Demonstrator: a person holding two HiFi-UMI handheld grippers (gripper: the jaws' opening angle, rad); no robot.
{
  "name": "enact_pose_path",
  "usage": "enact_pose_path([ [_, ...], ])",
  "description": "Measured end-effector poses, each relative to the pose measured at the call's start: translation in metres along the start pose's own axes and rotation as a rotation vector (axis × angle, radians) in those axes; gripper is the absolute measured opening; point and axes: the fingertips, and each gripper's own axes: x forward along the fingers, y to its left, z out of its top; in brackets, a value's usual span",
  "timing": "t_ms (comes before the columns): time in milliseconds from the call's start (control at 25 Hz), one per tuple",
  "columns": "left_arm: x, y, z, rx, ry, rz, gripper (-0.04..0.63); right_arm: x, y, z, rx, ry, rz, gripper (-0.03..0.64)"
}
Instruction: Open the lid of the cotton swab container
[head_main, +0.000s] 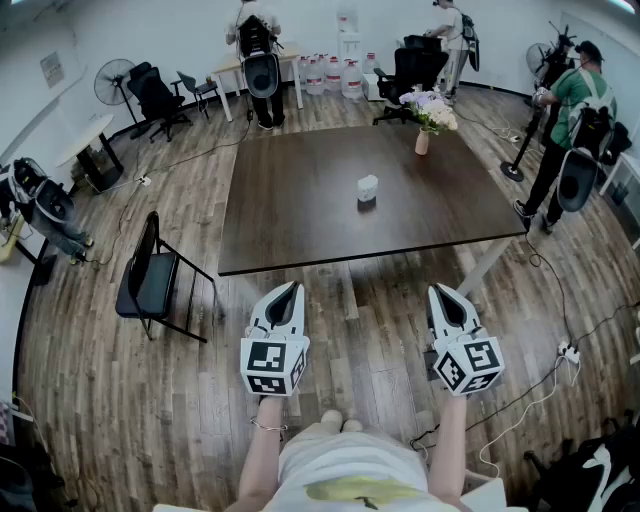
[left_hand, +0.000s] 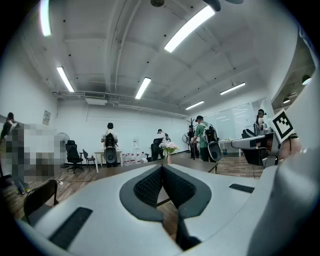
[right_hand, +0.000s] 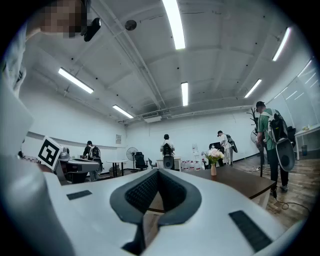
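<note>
Near the middle of the dark table (head_main: 300, 210) stands the cotton swab container (head_main: 367, 188), well apart from the left tool (head_main: 293, 288) and right tool (head_main: 438, 292) — the 2 closed tight, holding nothing — so both should approach and open, 1 steadying the body, 1 lifting the lid (head_main: 367, 181).

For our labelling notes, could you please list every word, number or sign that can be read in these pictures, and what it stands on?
Nothing is legible.
On the wall notice: print too small to read.
On the cotton swab container: too small to tell any label.
On the cubes of the left gripper and right gripper: black-and-white square markers only, no words.
</note>
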Motion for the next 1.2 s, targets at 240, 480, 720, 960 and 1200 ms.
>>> enact_pose_path([
  [240,-0.005,-0.01,-0.004,-0.004,0.01,0.001,0.023,-0.01,-0.002,0.0,0.0,0.0,0.005,0.021],
  [480,-0.007,-0.023,-0.005,-0.002,0.025,0.008,0.023,-0.016,-0.006,-0.004,0.021,0.002,0.022,0.021],
  [720,-0.003,-0.028,-0.01,-0.008,0.044,0.019,0.023,-0.018,-0.014,-0.003,0.034,-0.014,0.012,0.021],
  [960,0.01,-0.034,-0.008,0.009,0.033,-0.004,0.023,-0.011,-0.028,-0.004,0.088,-0.039,0.041,0.021],
  [1200,0.035,-0.022,-0.017,-0.008,0.042,-0.013,0.023,0.013,-0.041,-0.005,0.075,-0.042,0.039,0.021],
])
